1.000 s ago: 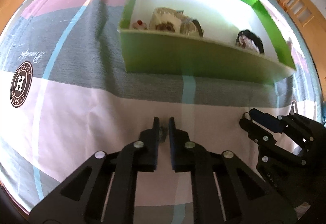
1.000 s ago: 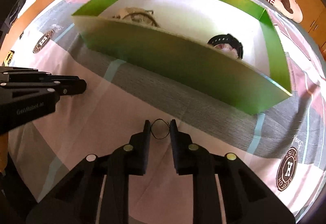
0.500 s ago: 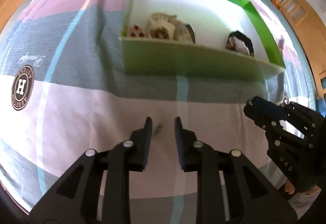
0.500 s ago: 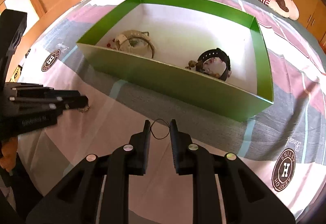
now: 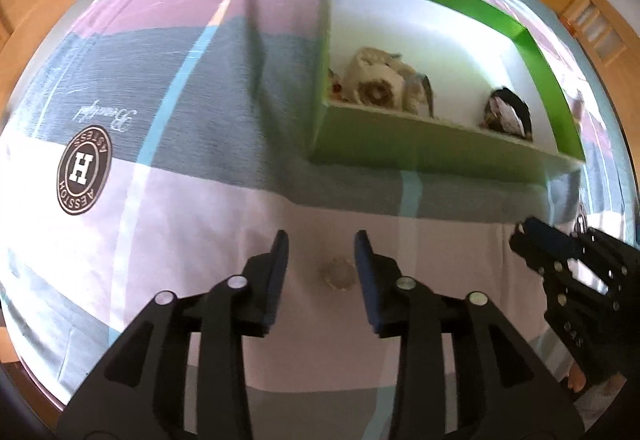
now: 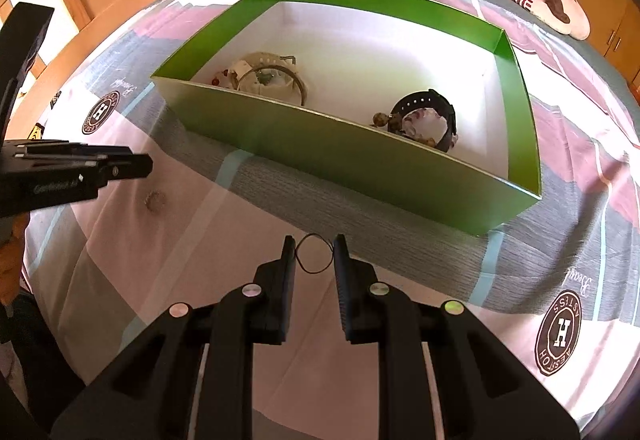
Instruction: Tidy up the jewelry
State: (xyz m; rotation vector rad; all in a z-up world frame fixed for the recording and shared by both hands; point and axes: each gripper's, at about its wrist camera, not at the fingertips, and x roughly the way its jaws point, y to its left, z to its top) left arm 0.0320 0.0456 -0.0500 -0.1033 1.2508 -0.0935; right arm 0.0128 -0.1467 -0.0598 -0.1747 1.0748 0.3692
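A: What could go wrong here?
B: The right gripper (image 6: 314,254) pinches a thin black wire hoop (image 6: 314,253); it could slip out short of the green box (image 6: 360,160)
A: And the left gripper (image 5: 320,260)?
B: Its jaws have just been opening and hold nothing. A small beaded ring (image 5: 337,275) lies on the bedsheet (image 5: 180,224) between and below them, outside the box

The small ring-like piece (image 5: 337,276) on the sheet is too blurred to identify. At one o'clock, the green box (image 5: 420,144)'s near wall hides the lower parts of the jewelry inside.
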